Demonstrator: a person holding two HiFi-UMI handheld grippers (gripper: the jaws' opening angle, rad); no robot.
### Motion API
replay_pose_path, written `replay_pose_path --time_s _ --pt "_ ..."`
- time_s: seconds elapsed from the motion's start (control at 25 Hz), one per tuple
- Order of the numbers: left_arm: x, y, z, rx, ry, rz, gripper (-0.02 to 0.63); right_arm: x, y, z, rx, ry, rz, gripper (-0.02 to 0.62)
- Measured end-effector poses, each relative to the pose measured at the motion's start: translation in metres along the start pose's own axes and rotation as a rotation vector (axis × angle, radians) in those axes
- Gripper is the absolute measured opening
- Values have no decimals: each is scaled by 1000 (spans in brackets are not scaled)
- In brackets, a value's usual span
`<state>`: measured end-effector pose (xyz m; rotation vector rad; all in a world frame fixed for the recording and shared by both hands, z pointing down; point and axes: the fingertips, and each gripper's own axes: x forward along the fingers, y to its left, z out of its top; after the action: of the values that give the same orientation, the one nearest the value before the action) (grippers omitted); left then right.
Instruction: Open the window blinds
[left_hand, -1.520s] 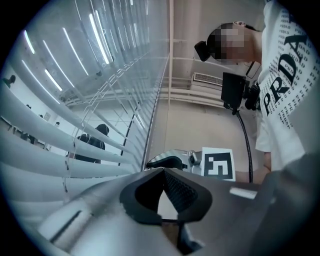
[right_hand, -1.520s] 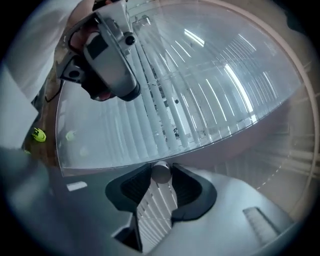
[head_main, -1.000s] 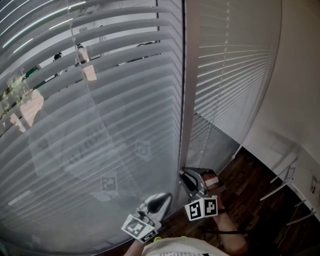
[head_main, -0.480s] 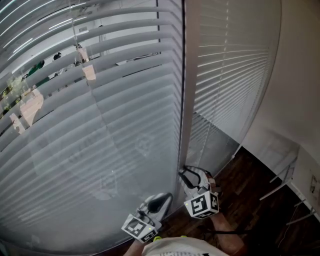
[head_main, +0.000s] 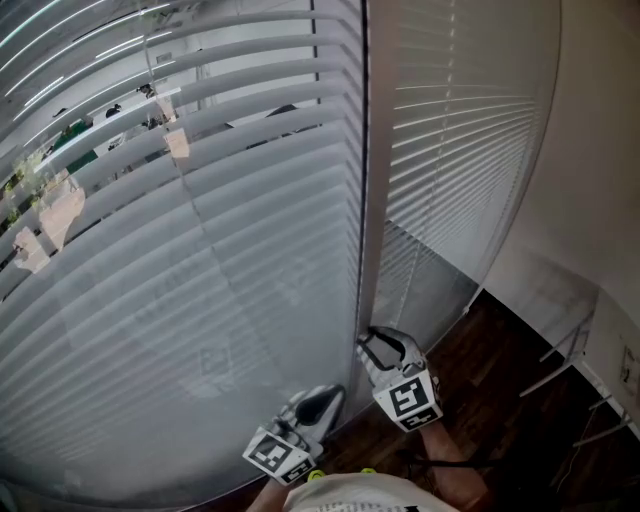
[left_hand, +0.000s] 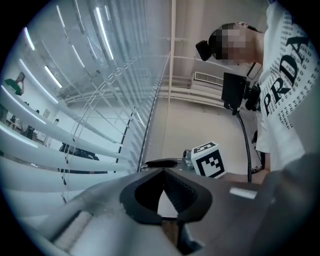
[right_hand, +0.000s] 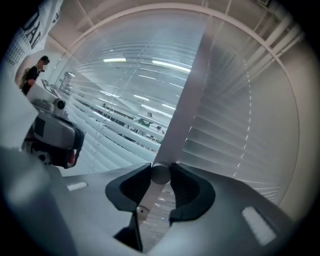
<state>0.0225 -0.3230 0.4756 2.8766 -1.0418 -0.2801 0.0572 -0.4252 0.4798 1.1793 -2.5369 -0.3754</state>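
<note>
Rolled since before, the right claw grips the blind wand beside the slats; left claw closed, empty.

The blinds in front of you have smooth, slightly shiny slats. The floor is dark, shiny wood. The wand looks smooth and matt.

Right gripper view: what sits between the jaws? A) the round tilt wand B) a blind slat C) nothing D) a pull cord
A: the right gripper has its pads pressed against both sides of the round tilt wand.
</note>
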Motion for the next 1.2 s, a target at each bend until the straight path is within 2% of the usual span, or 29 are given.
replay_pose_path --time_s 0.28,0.52,0.76,1.0,1.12,1.2 --pt "-3 3 -20 -4 1 -5 -9 4 3 -18 145 -33 12 129" --pt "-2 0 -2 -3 5 -6 -9 1 -7 -3 223 -61 7 129" --pt "-4 -1 -2 -3 8 -7 -9 1 -7 -2 282 -80 0 129" --pt "-5 -2 -2 -8 13 -10 -9 0 -6 -2 237 -73 9 130" --pt "-7 -1 -2 -9 14 -5 -9 -7 -3 7 153 -76 27 132" --pt "-7 1 -2 -10 14 -2 -9 -11 0 10 54 -55 51 137"
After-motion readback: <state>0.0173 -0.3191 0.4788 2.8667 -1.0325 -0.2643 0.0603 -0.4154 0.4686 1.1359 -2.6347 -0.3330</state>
